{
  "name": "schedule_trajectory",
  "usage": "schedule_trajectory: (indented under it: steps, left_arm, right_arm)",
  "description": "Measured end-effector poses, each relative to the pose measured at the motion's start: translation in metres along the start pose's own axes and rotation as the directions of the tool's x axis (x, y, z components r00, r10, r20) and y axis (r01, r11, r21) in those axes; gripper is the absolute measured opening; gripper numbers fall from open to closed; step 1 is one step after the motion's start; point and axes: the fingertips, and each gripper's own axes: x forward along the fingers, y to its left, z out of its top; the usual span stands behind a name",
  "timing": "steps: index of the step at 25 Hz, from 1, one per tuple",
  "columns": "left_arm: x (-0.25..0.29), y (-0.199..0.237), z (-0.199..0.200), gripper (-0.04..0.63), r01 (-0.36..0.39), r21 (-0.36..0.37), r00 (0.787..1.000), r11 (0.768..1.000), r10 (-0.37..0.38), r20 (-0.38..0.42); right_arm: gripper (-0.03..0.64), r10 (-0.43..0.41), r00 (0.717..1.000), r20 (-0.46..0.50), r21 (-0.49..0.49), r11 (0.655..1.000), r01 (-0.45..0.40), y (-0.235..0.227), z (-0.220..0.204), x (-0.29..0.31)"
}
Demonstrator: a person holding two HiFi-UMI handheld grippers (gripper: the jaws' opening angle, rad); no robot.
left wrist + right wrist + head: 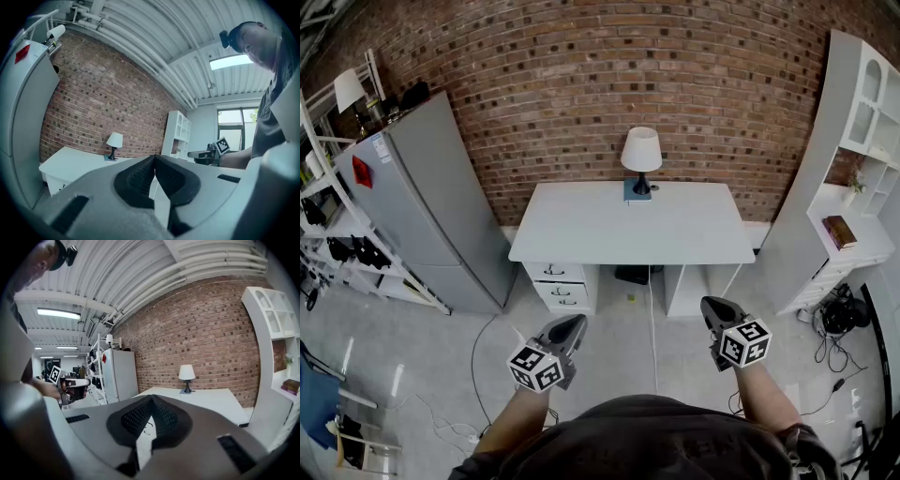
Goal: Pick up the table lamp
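I'm standing well back from the white desk with a gripper in each hand. Neither holds anything. My left gripper has its jaws pressed together, pad to pad, and so does my right gripper. Both will have to open before they're any use.

The table lamp stands upright at the far edge of the desk, close to the brick wall and roughly centred. It sits on a thin bluish thing, a book or a mat, I can't tell which. It is well apart from both grippers, so I have to close that gap first.

I'd guess the lamp is light overall, with most of its weight in the dark base. The pale shade looks thin and easily dented, so I wouldn't clamp there. The slim dark stem between shade and base looks stiff and narrow enough for the jaws, so that's where I'd take hold. A smooth stem could twist in the pads, so I'd grip low, near the base, and lift straight up. A cord may trail behind it, though I can't make one out from here.
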Motion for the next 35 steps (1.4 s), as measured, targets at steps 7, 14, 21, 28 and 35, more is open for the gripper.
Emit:
schedule_trajectory:
  steps: [7, 14, 21, 28, 35]
  left_arm:
    - [0.009, -0.001, -0.003, 0.005, -0.001, -0.004, 1.000, 1.000, 0.001, -0.002]
    - [0.020, -0.002, -0.006, 0.005, -0.003, -0.007, 1.000, 1.000, 0.003, -0.007]
    - [0.046, -0.012, -0.002, 0.005, -0.028, 0.003, 1.000, 1.000, 0.028, 0.003]
    - [0.081, -0.044, 0.003, 0.005, -0.055, 0.010, 0.998, 0.998, 0.054, 0.021]
    - [0.111, -0.070, -0.008, 0.005, -0.073, -0.004, 0.997, 0.997, 0.074, 0.006]
  right_arm:
    - [-0.008, 0.007, 1.000, -0.008, -0.002, 1.000, -0.007, -0.007, 0.000, 0.003]
    - [-0.008, 0.016, 1.000, -0.016, -0.008, 1.000, -0.016, -0.016, 0.000, 0.005]
    - [-0.006, 0.038, 0.999, -0.003, -0.010, 0.999, -0.038, -0.041, 0.009, 0.004]
    - [-0.006, 0.072, 0.997, -0.008, -0.027, 0.997, -0.072, -0.082, 0.018, -0.012]
    - [-0.006, 0.110, 0.994, -0.021, -0.036, 0.993, -0.111, -0.115, 0.013, -0.014]
